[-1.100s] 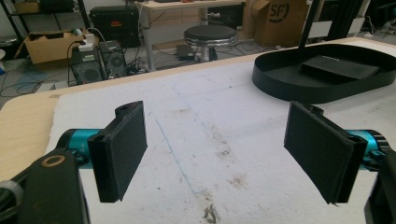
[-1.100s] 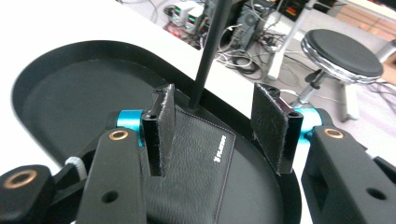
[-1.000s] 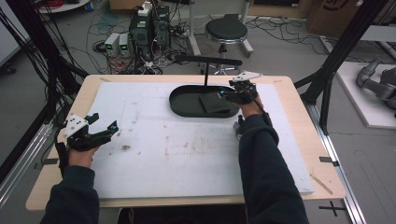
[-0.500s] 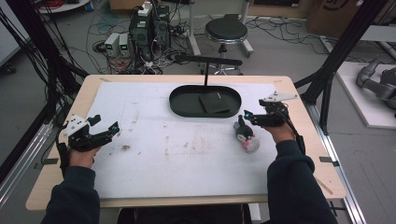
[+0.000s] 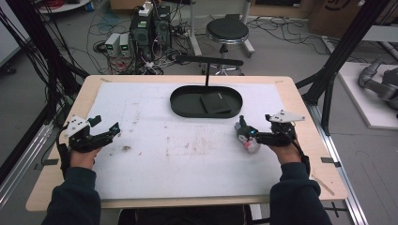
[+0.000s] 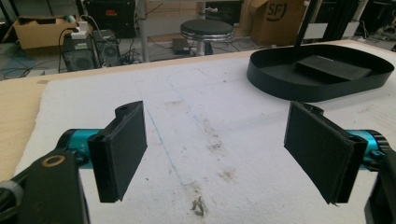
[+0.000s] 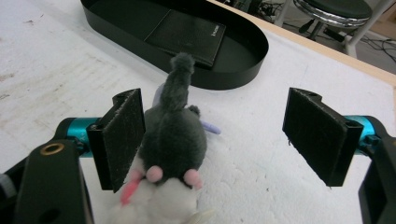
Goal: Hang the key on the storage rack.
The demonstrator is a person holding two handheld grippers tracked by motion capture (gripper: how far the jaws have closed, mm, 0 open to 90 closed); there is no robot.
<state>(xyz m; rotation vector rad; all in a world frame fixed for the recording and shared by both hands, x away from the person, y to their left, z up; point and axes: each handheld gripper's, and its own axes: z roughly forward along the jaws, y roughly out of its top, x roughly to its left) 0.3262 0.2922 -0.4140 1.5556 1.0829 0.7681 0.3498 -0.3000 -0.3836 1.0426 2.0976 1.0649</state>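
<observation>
While the person's left gripper (image 5: 110,132) hovers over the left edge of the table, its two black jaws stand wide apart with nothing between them; the left gripper view shows bare, stained white padded matting (image 6: 201,126) in the gap.

The right gripper (image 5: 244,132) sits at the right of the high view, pointing toward the middle of the table. Its jaws have just been opening and now stand wide. Between them lies a small grey and white plush mouse with pink paws (image 7: 173,154), resting on the matting. In the right gripper view the toy lies against the left-hand pad, or very nearly so, I cannot tell which, and well clear of the right-hand pad, so nothing presses on it from both sides. Its grey tail points up the frame toward the tray.

In the high view the mouse (image 5: 249,143) lies right of centre, just below and to the right of a black oval metal tray (image 5: 180,105) that sits in the upper middle of the table. A flat black rectangular wallet-like case (image 5: 215,103) lies inside the tray, and a thin black post rises from the tray's far side.
</observation>
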